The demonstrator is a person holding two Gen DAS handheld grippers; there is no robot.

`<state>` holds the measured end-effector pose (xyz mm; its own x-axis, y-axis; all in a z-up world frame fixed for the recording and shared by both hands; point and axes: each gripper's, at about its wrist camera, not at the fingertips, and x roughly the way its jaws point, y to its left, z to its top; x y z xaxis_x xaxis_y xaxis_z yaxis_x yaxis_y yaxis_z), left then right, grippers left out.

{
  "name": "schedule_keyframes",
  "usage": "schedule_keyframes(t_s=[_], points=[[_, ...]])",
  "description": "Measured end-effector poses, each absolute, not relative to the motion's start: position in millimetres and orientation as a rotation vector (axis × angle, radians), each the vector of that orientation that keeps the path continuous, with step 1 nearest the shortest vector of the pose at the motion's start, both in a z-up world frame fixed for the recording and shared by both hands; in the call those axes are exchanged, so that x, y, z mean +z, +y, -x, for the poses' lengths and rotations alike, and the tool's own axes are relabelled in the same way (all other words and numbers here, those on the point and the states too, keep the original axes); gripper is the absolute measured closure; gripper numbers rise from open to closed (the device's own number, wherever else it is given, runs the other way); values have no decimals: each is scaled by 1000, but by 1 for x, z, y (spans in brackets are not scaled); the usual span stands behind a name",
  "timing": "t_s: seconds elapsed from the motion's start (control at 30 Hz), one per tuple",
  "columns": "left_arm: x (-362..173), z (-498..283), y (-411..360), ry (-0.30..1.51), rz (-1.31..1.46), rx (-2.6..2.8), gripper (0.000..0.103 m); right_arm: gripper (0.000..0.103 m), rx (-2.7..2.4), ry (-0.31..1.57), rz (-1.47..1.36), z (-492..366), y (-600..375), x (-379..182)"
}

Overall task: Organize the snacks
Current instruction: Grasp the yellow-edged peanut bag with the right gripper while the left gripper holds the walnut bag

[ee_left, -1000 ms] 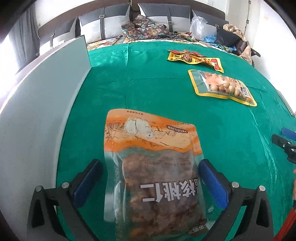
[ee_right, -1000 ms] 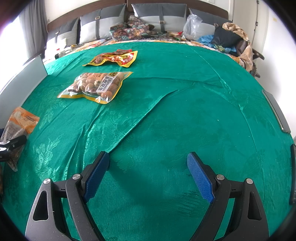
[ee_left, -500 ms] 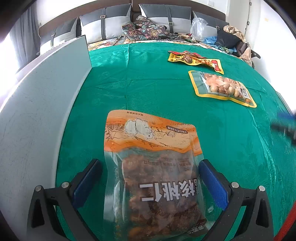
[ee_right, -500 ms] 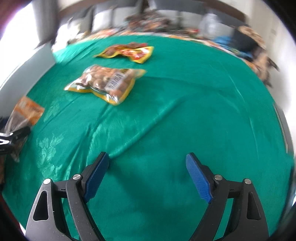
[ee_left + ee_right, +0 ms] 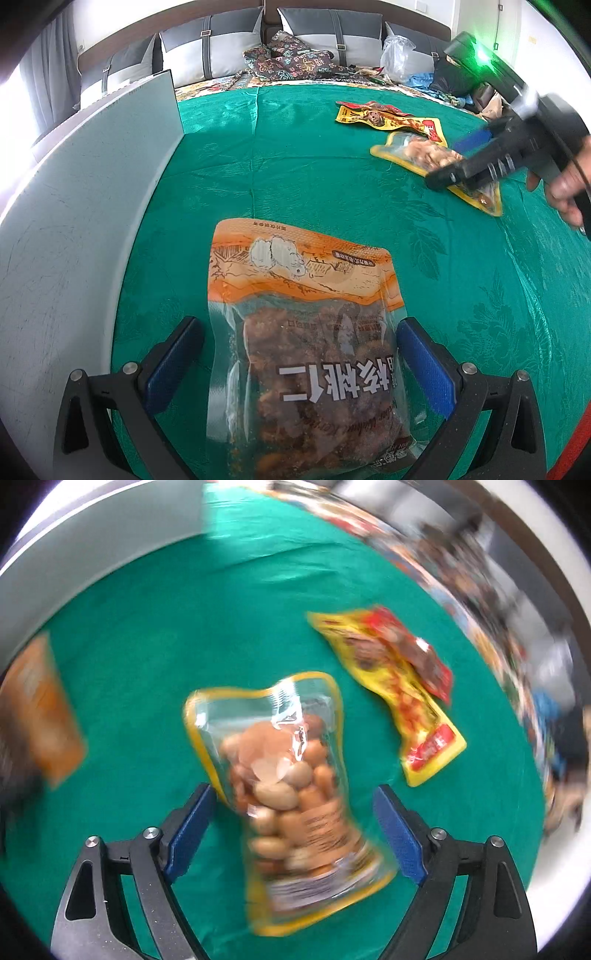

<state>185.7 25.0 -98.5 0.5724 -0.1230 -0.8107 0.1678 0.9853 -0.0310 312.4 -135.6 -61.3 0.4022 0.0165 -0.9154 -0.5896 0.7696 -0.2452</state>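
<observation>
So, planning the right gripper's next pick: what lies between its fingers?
The yellow-edged clear snack bag, lying on the green cloth between the open fingers, per the right wrist view.

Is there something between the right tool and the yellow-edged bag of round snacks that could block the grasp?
Nothing visible does. The right tool is open, and the yellow-edged bag already lies between its fingers on the green cloth. The red-yellow packet lies apart.

Glossy clear plastic walnut pouch lies on shiny green patterned cloth; beside it, a matt grey scuffed board.
</observation>
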Motion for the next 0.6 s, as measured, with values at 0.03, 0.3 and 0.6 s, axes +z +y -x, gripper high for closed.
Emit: schedule_keyframes(t_s=[0.03, 0.3, 0.6], points=[[-98, -186, 25, 946, -50, -171, 0, 17, 397, 1158, 507, -322, -145, -62], [-98, -187, 25, 945, -49, -169, 0, 42, 240, 1299, 2, -311, -202, -67], [-98, -187, 24, 945, -52, -168, 0, 39, 139, 1113, 41, -183, -207, -77]])
